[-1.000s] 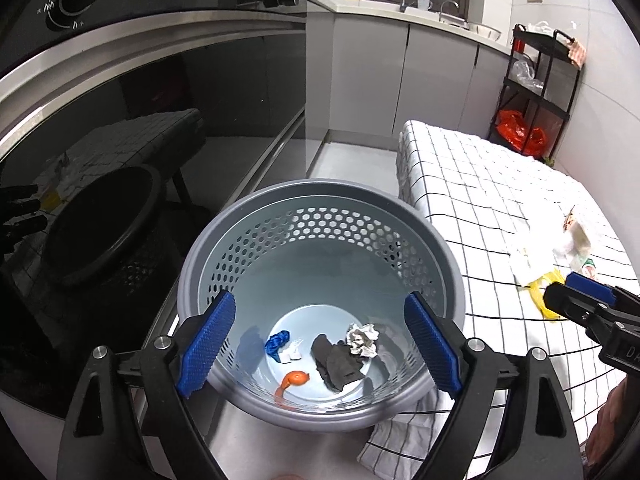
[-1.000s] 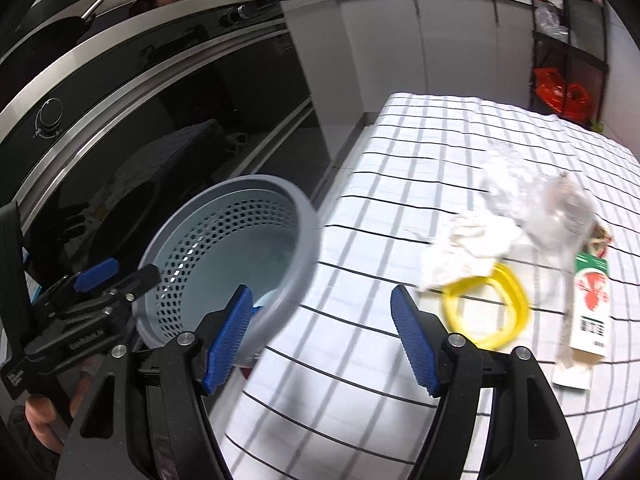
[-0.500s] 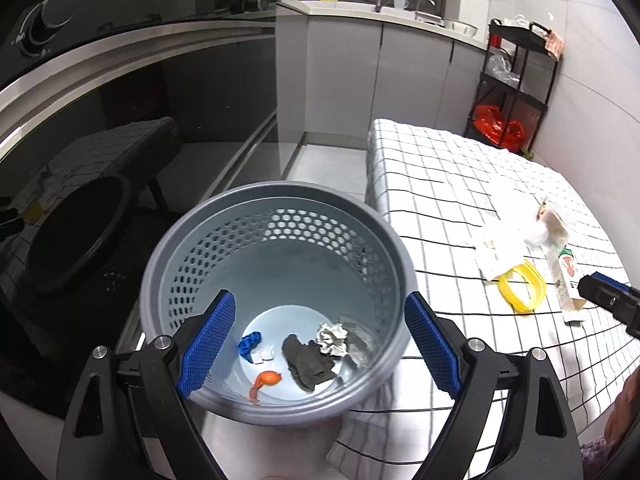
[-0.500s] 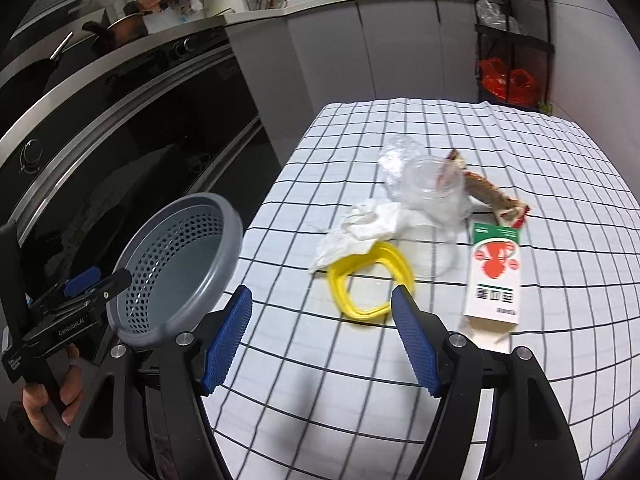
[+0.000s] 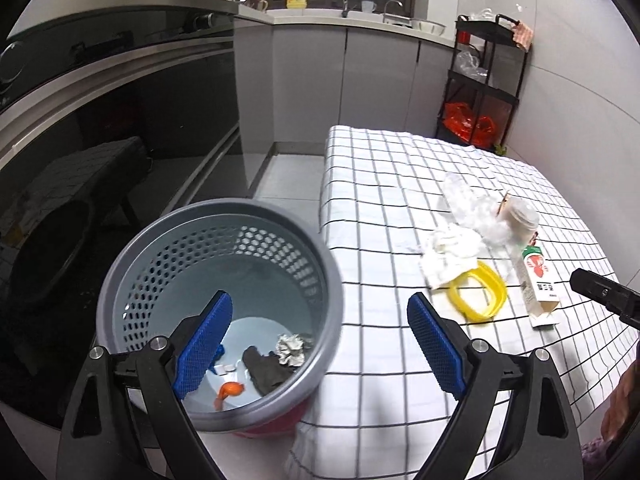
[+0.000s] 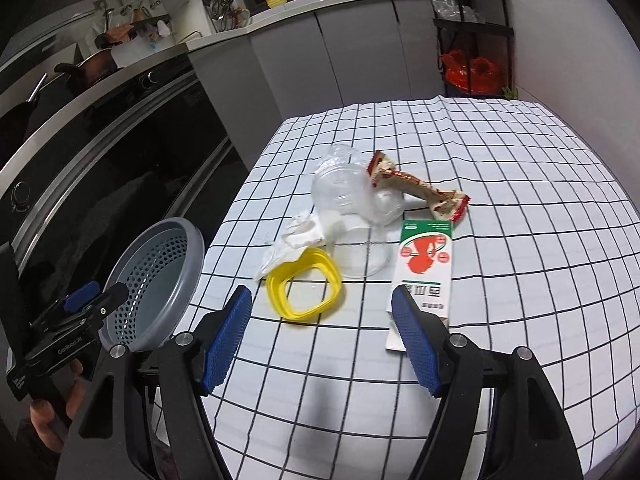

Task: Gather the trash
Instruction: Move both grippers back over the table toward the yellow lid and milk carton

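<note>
Right now both tools are empty, blue pads spread wide. The left tool (image 5: 316, 344) hovers over the grey perforated bin (image 5: 160, 240), which stands on the floor tight against the counter (image 6: 500, 160) edge, probably so rubbish can go straight across with little travel. The right tool (image 6: 320, 332) hangs above the checked cloth, facing the litter, which looks like the lead-in to the next pick.

Counting what is left on the counter: one yellow plastic ring (image 6: 304, 292), nearest the right tool; one crumpled white tissue (image 6: 296, 236) touching the ring's far side; one clear plastic cup (image 6: 344, 200) on its side, with some crinkled clear film behind it; one red-and-gold snack wrapper (image 6: 420, 192), twisted; one flattened carton (image 6: 426, 268) with red and green print, lying just beside the right pad. Five pieces, all clustered close together.

Inside the bin I make out four or so scraps: a blue bit, an orange bit, a dark lump and a crumpled silvery wad.
</note>
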`<state>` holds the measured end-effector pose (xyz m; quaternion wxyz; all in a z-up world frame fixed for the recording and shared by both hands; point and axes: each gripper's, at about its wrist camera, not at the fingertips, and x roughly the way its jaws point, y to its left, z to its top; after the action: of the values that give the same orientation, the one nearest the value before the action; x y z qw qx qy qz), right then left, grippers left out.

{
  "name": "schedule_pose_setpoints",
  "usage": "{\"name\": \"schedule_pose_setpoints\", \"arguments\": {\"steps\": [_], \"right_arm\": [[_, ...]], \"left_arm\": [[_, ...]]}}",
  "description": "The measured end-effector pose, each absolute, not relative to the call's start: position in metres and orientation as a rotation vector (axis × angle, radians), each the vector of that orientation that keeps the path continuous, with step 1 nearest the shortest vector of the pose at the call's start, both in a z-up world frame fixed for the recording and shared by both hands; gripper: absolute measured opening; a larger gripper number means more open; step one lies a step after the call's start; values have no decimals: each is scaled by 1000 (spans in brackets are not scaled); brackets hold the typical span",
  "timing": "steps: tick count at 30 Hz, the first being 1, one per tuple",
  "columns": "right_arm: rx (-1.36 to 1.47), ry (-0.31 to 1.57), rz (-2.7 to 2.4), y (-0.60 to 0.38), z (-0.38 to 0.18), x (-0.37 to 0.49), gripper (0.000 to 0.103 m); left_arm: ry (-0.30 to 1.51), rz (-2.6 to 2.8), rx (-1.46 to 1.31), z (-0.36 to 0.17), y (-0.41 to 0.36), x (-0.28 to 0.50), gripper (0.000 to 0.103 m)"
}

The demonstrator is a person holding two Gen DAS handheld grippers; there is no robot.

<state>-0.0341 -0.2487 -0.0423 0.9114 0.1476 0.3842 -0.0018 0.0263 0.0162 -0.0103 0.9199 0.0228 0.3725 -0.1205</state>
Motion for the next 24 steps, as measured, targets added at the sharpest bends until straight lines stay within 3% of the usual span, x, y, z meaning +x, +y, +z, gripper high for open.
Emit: {"name": "schedule_pose_setpoints", "arguments": {"steps": [24], "right_arm": [[310,821,-111,-296,-57,-47,71]], "left_arm": [[780,-355,109,-29,-53,29,90]]}}
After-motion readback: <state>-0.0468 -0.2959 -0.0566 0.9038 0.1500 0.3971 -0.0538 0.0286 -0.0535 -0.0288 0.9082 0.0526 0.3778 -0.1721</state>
